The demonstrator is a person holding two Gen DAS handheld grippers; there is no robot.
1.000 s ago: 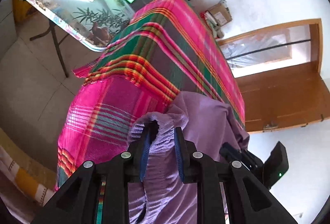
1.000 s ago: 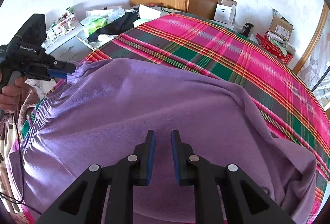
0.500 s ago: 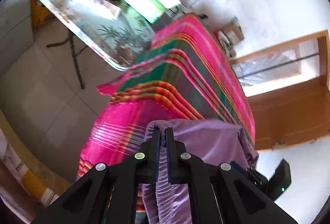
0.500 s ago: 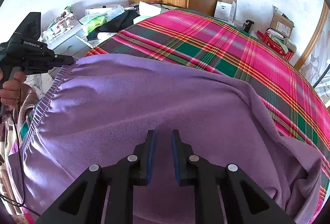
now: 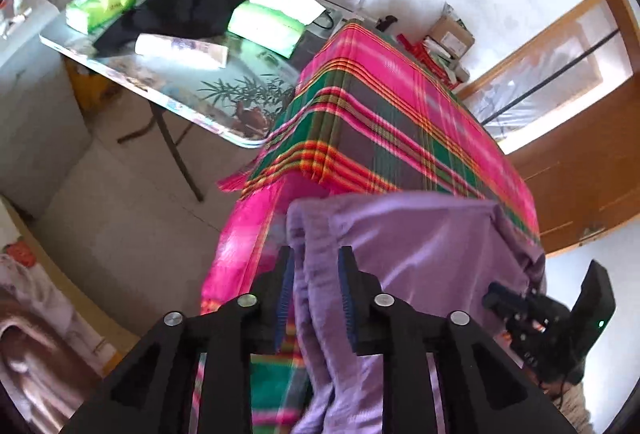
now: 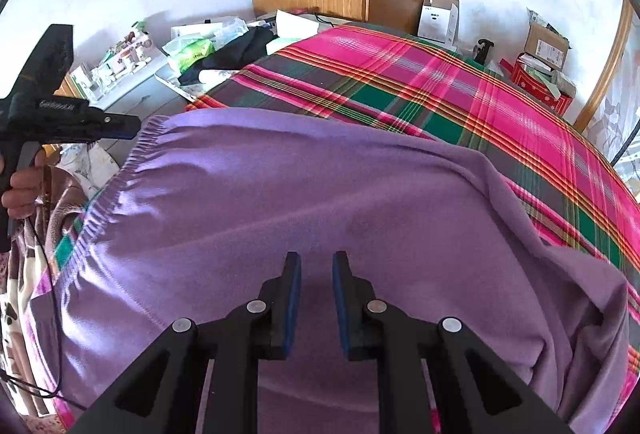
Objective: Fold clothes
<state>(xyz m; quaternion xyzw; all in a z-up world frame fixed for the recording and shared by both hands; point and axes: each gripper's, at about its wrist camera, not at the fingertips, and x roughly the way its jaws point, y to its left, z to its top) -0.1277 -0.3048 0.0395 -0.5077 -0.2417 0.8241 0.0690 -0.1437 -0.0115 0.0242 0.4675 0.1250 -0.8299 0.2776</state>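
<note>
At bed corner [image 5: 280, 170] | purple garment [image 6: 320, 194] hem | left gripper [image 5: 316, 258] parted

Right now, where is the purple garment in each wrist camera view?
Left wrist: purple garment lower centre-right, its gathered edge between the left tongs.
Right wrist: purple garment fills the lower middle, beneath the right tongs.
Shared landmark: plaid bedspread.

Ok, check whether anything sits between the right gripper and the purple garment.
Nothing visible does. The right gripper is open, right over the purple garment, which is spread on the plaid bedcover. Only bare purple fabric shows ahead of its fingers.
</note>
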